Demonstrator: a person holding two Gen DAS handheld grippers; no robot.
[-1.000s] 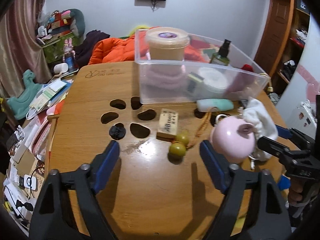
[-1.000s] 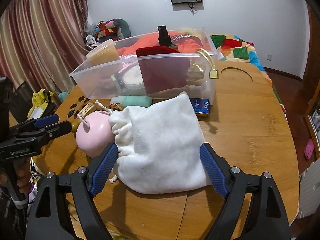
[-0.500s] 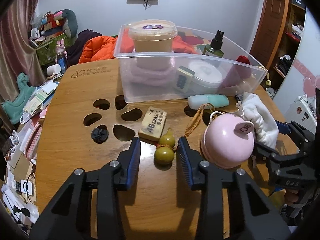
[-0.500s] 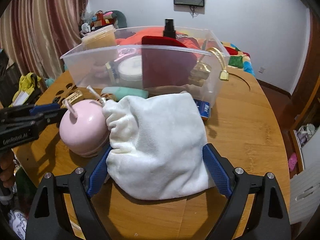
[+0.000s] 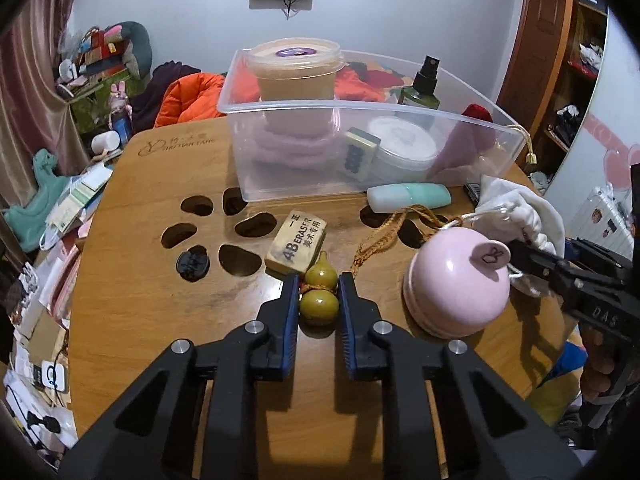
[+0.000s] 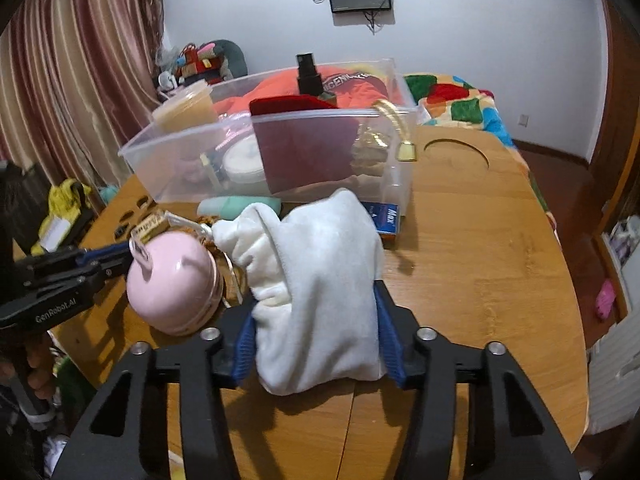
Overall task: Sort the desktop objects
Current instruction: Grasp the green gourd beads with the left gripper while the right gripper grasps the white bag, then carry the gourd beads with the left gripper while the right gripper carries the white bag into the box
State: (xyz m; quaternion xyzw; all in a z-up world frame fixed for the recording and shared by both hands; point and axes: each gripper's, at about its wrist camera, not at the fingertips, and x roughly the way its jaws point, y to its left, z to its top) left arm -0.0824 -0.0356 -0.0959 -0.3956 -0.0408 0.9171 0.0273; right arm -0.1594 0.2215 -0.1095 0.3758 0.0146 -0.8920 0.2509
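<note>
An olive-green gourd charm [image 5: 319, 306] with an orange braided cord [image 5: 384, 236] lies on the wooden table [image 5: 160, 200]; my left gripper [image 5: 319, 282] is shut on it, both blue pads against its sides. In the right wrist view a white drawstring pouch [image 6: 320, 264] stands bunched between the pads of my right gripper [image 6: 316, 300], whose jaws are closing and squeeze the cloth. A pink round case [image 5: 456, 280] sits between the two grippers, touching the pouch. Behind stands the clear plastic bin [image 5: 360, 114] with a tub, a spray bottle and other items inside.
An eraser [image 5: 296, 242] lies just beyond the gourd, with a mint tube [image 5: 408, 197] against the bin's front. A small blue box [image 6: 386, 218] lies by the bin's corner. Paw-shaped holes [image 5: 239, 259] and a black disc [image 5: 193, 265] mark the table's left. Clutter lies off the left edge.
My left gripper went from wide open to shut on the gourd charm. My right gripper's jaws came in on the white pouch, which is now bunched up taller and narrower.
</note>
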